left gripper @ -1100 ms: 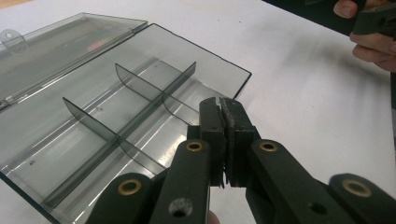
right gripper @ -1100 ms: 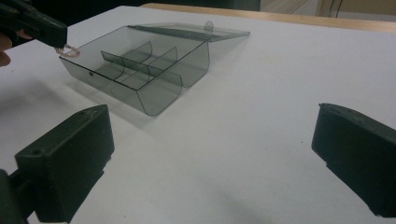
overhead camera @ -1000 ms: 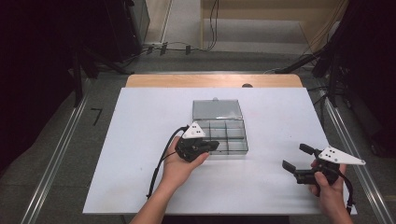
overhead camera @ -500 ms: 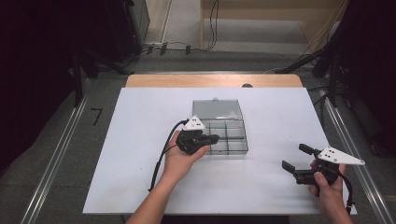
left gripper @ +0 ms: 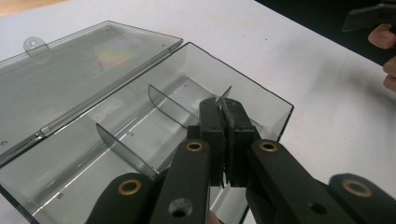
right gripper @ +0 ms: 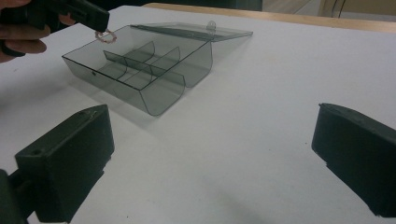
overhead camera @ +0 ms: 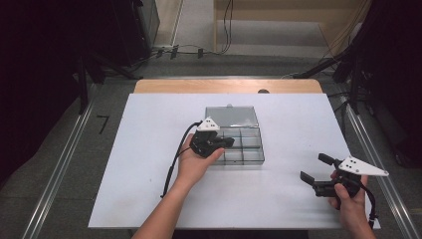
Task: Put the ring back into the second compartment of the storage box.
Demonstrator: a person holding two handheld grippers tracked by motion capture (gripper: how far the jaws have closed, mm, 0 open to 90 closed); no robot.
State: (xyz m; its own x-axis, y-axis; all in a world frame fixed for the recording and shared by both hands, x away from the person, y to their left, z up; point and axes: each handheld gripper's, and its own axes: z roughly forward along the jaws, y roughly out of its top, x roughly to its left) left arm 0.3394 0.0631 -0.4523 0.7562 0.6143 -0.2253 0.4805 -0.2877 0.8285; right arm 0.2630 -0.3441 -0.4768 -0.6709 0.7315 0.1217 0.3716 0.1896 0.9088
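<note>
A white table (overhead camera: 149, 164) stands on grey floor (overhead camera: 64, 164) with black cables (overhead camera: 226, 25).

The high view looks forward and down on the whole table (overhead camera: 149, 164). The left gripper view sits close above the clear compartment box (left gripper: 93, 116). The right gripper view faces it low, from farther off, probably near table level; both share the box (right gripper: 140, 74).

a clear smoky plastic box (overhead camera: 242, 147) lies open mid-counter, its lid (overhead camera: 232, 116) folded flat behind it, curved dividers splitting it into compartments. a small pinkish ring (right gripper: 104, 35) hangs above its near-left corner.
</note>
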